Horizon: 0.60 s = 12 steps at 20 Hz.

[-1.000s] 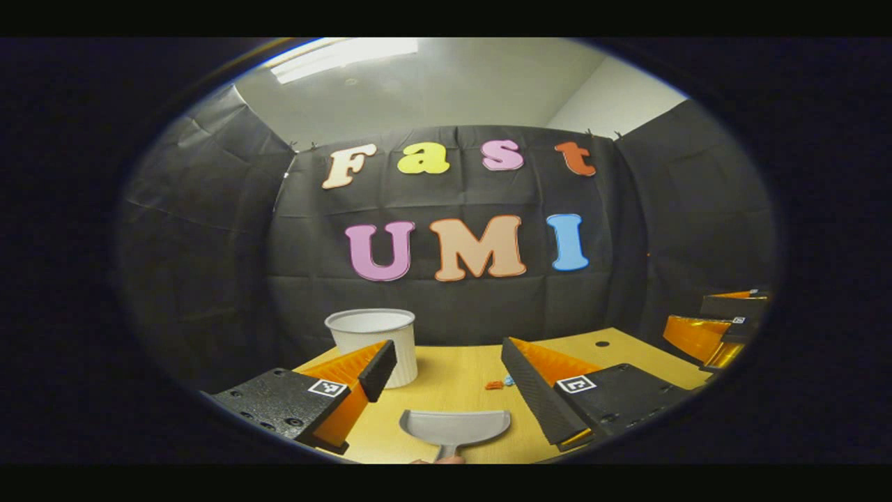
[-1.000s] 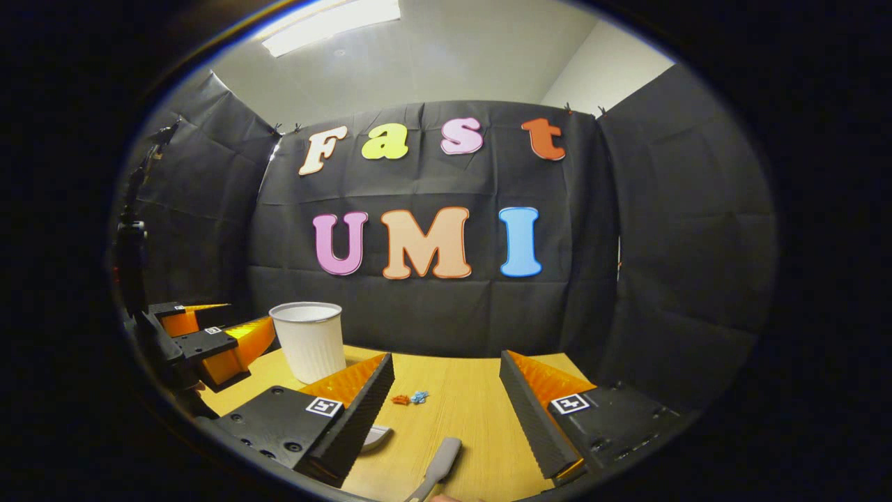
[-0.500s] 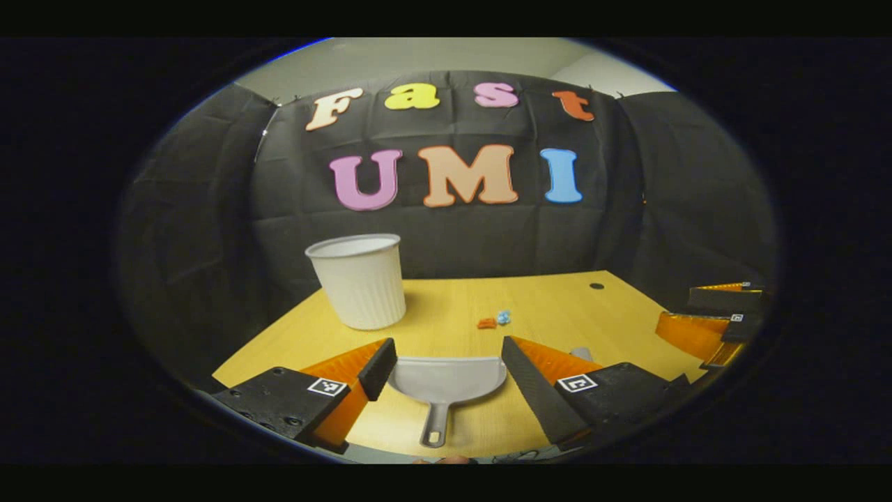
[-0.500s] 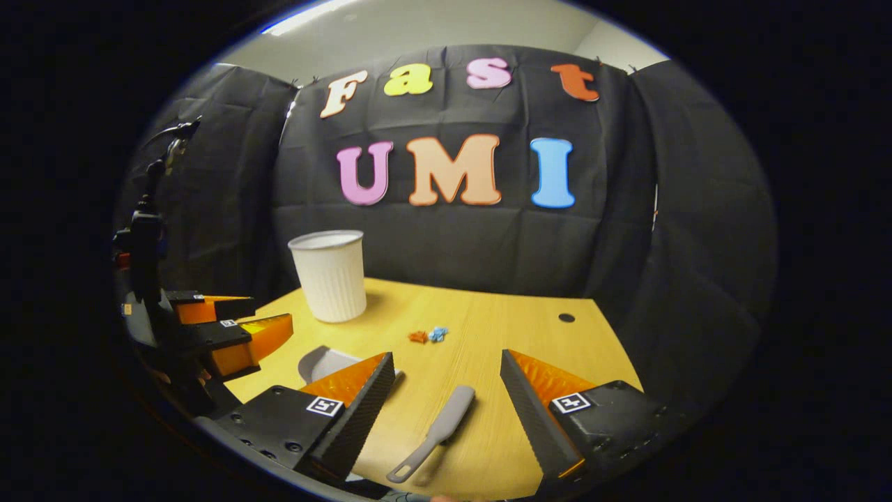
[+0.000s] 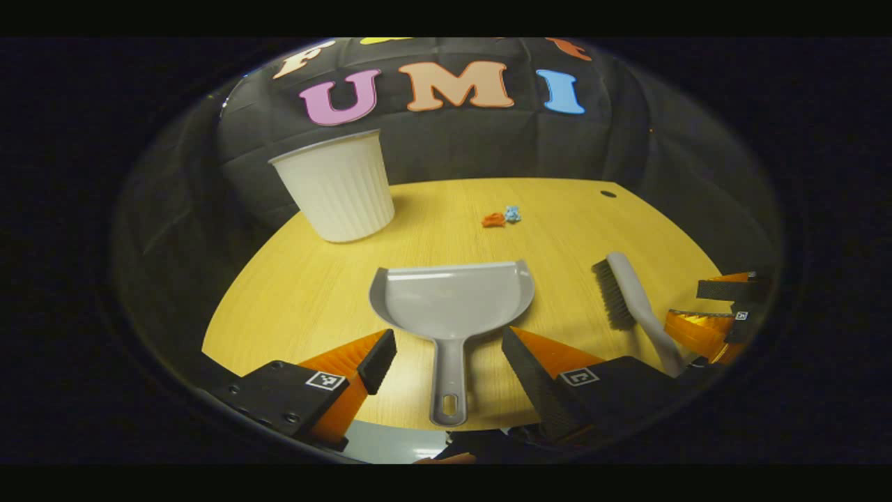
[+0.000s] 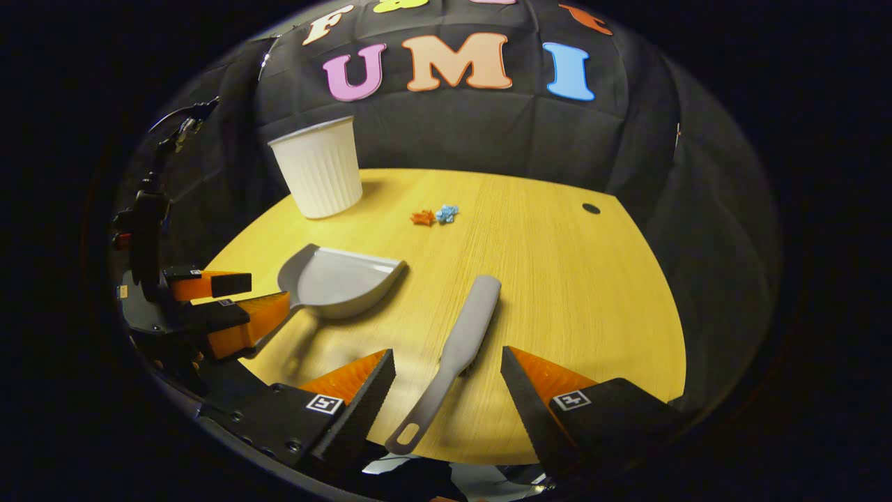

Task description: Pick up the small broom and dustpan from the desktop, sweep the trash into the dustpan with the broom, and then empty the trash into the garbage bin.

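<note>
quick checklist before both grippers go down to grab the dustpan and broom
1. Left gripper open, its fingers either side of the grey plastic dustpan handle: ok.
2. Right gripper open over the grey brush-style small broom handle: ok.
3. Both tools lying flat on the yellow wooden desktop, apart: ok.
4. Orange and blue trash scraps on the desktop ahead of the dustpan mouth: ok.
5. White ribbed garbage bin upright: ok.
6. Fingers touching the handles: cannot tell.

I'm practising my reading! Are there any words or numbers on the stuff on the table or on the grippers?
None that can be read.
White ribbed plastic bin, grey plastic dustpan, grey small broom: no writing visible.
Left gripper and right gripper: each finger carries a small black-and-white square tag, a pattern, not words or numbers.
</note>
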Motion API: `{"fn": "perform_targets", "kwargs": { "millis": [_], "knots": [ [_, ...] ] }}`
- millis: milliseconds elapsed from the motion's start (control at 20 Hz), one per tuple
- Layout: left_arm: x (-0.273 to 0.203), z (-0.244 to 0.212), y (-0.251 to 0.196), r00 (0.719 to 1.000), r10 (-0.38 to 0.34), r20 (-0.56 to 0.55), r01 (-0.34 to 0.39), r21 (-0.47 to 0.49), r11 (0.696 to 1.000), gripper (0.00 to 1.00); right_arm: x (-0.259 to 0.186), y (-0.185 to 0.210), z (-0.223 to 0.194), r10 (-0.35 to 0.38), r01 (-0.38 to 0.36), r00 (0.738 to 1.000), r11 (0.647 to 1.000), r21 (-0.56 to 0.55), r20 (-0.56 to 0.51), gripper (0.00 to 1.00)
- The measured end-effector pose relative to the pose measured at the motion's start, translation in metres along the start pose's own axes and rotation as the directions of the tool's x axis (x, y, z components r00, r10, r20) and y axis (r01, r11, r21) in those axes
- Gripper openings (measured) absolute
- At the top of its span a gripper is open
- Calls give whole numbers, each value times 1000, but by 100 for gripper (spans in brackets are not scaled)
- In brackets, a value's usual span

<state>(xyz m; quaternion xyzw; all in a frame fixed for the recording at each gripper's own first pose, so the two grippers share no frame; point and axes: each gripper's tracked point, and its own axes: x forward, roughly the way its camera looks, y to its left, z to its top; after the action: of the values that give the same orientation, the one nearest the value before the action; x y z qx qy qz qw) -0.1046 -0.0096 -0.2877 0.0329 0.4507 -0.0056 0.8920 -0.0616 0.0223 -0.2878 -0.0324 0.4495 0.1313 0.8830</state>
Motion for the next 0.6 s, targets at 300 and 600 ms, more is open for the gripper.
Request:
{"fn": "perform_targets", "kwargs": {
  "millis": [300,600],
  "knots": [
    [23,-37,0,993,-1,-122,5,35,999,95,26,6,-36,8,-9,991,1000,-3,-130,93],
    [48,-55,-10,973,-66,-223,74,29,997,79,55,3,-60,-1,0,956,1000,-2,-293,70]
  ]
}}
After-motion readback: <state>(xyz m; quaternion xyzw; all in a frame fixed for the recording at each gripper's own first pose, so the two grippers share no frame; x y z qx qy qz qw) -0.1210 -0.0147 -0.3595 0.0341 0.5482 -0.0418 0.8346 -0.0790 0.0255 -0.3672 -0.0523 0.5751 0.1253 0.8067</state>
